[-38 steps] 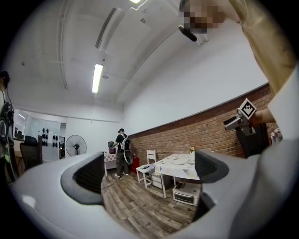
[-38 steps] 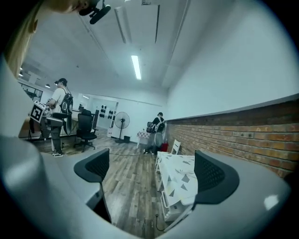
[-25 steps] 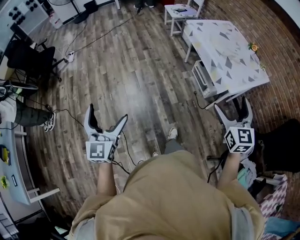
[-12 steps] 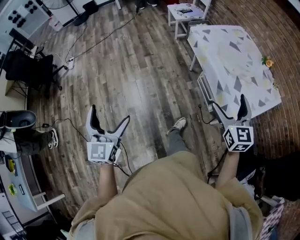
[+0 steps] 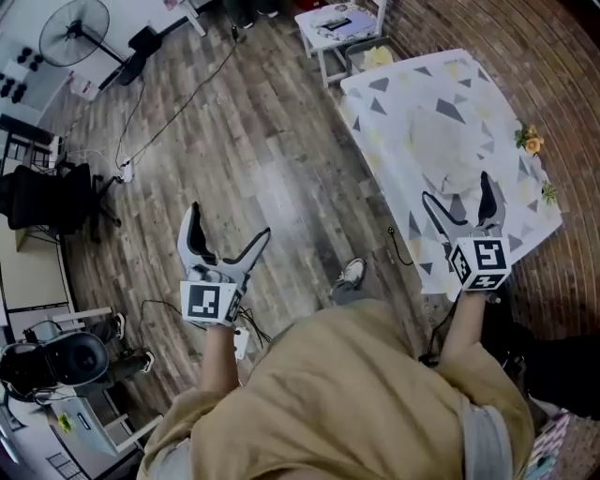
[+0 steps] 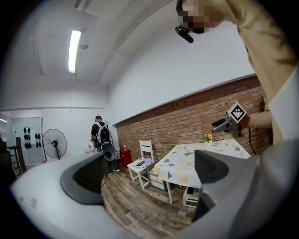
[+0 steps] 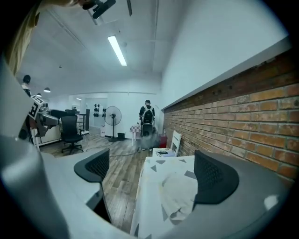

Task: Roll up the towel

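A wood-plank floor [image 5: 272, 159] meets a brick wall [image 7: 233, 112]. A white chair [image 5: 337, 23] stands near a table [image 5: 487, 122] with a triangle-patterned cloth. Pedestal fan [image 5: 75, 33] and black office chair [image 5: 47, 197] stand apart under a ceiling tube light [image 7: 117, 50].

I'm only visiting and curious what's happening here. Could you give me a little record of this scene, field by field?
Table: table with white triangle-patterned cloth, beside brick wall
Towel: crumpled white cloth towel, lying untouched on that table
Left: left gripper, fingers apart, empty, above wooden plank floor
Right: right gripper, fingers apart, empty, at the table's near end
Progress: rolling not yet begun
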Demonstrator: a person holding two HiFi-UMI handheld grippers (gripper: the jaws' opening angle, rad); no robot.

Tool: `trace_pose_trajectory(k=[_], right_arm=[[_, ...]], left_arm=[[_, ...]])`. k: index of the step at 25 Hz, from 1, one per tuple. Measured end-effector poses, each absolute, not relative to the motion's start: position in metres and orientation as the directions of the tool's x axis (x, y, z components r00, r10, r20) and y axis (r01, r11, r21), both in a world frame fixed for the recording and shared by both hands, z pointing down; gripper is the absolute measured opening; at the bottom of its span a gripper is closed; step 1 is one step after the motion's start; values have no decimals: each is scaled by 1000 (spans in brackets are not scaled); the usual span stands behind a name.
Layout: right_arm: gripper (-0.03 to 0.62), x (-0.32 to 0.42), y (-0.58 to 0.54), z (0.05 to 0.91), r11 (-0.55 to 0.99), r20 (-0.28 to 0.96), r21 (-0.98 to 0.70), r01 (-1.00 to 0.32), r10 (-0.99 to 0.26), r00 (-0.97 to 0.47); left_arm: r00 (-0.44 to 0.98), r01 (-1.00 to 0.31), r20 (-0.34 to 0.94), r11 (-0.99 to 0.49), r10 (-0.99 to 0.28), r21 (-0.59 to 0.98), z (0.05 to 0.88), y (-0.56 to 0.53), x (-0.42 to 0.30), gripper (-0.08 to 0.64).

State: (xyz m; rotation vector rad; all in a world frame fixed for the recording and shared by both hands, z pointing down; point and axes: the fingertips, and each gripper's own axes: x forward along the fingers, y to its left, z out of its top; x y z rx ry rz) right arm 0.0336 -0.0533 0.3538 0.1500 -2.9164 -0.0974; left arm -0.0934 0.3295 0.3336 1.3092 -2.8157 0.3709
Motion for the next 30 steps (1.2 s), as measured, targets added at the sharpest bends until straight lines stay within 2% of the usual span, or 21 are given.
trace_pose_trajectory(k=[4, 9, 15, 23, 30], right_arm=[[541, 17, -87, 372, 991, 227, 13, -133, -132, -965], [541, 12, -114, 389, 989, 272, 10, -149, -146, -951], [540, 31, -122, 391, 974, 304, 52, -222, -227, -925], [540, 81, -143, 402, 868, 371, 80, -490, -482, -794], [540, 68, -144, 402, 715, 421, 95, -692, -659, -623]], left_arm=[[-610, -786, 132, 576, -781, -223, 332, 284, -122, 627], [-545, -823, 110, 504, -832, -261, 324, 225, -137, 626], [-437, -896, 136, 416, -889, -156, 352, 181, -152, 626], [-68, -989, 112, 52, -991, -142, 358, 39, -179, 626], [241, -960, 115, -254, -964, -114, 354, -54, -217, 626]])
